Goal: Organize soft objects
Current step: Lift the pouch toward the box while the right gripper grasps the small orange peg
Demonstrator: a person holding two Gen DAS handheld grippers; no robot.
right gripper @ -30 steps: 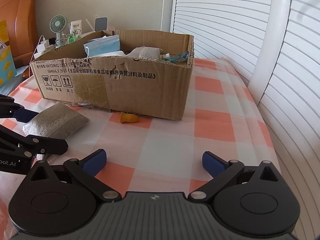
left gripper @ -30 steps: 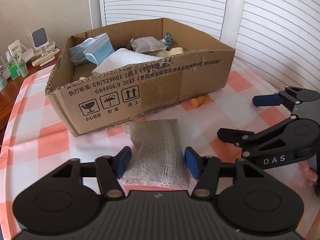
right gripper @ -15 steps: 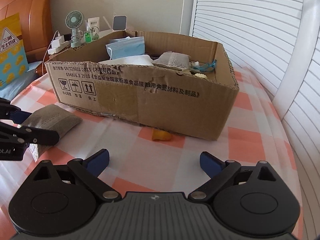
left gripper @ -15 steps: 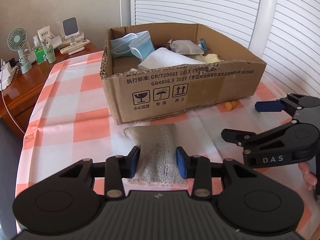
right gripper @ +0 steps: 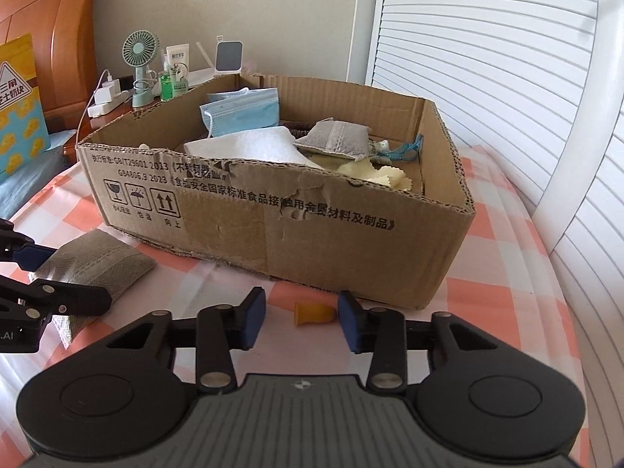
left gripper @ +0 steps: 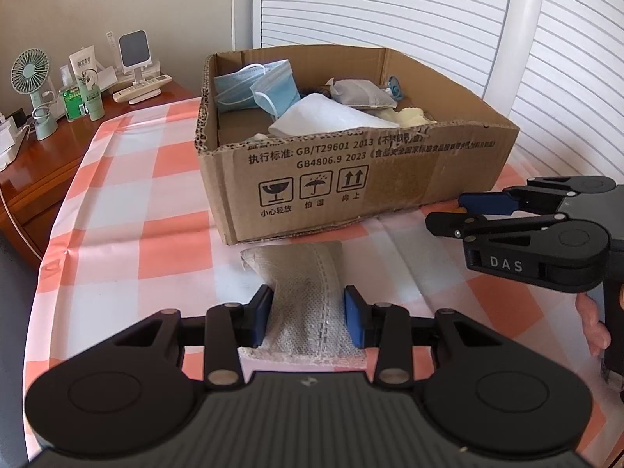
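A grey fabric sachet (left gripper: 300, 269) lies on the checked cloth just in front of the cardboard box (left gripper: 390, 171). My left gripper (left gripper: 308, 319) is shut on it, both blue pads pinching its sides. In the right wrist view the same sachet (right gripper: 101, 261) shows at the left, in the left gripper (right gripper: 66, 277). A small orange cone (right gripper: 314, 314) lies by the box's front wall (right gripper: 351, 241). It sits between the closing jaws of my right gripper (right gripper: 301, 318), with a gap still showing at the left pad. The right gripper (left gripper: 448, 210) also appears beside the box.
Inside the box are blue face masks (left gripper: 265, 85), a white cloth (right gripper: 253, 144), another grey sachet (left gripper: 358, 95) and a yellow cloth (right gripper: 374, 175). A wooden side table holds a small fan (left gripper: 31, 74) and bottles. White louvred doors stand behind. A hand's fingers (left gripper: 592, 319) hold the right gripper.
The left pads have closed tighter onto the grey sachet. The right jaws have narrowed from wide open to either side of the orange cone. In both views the box has shifted to the right.
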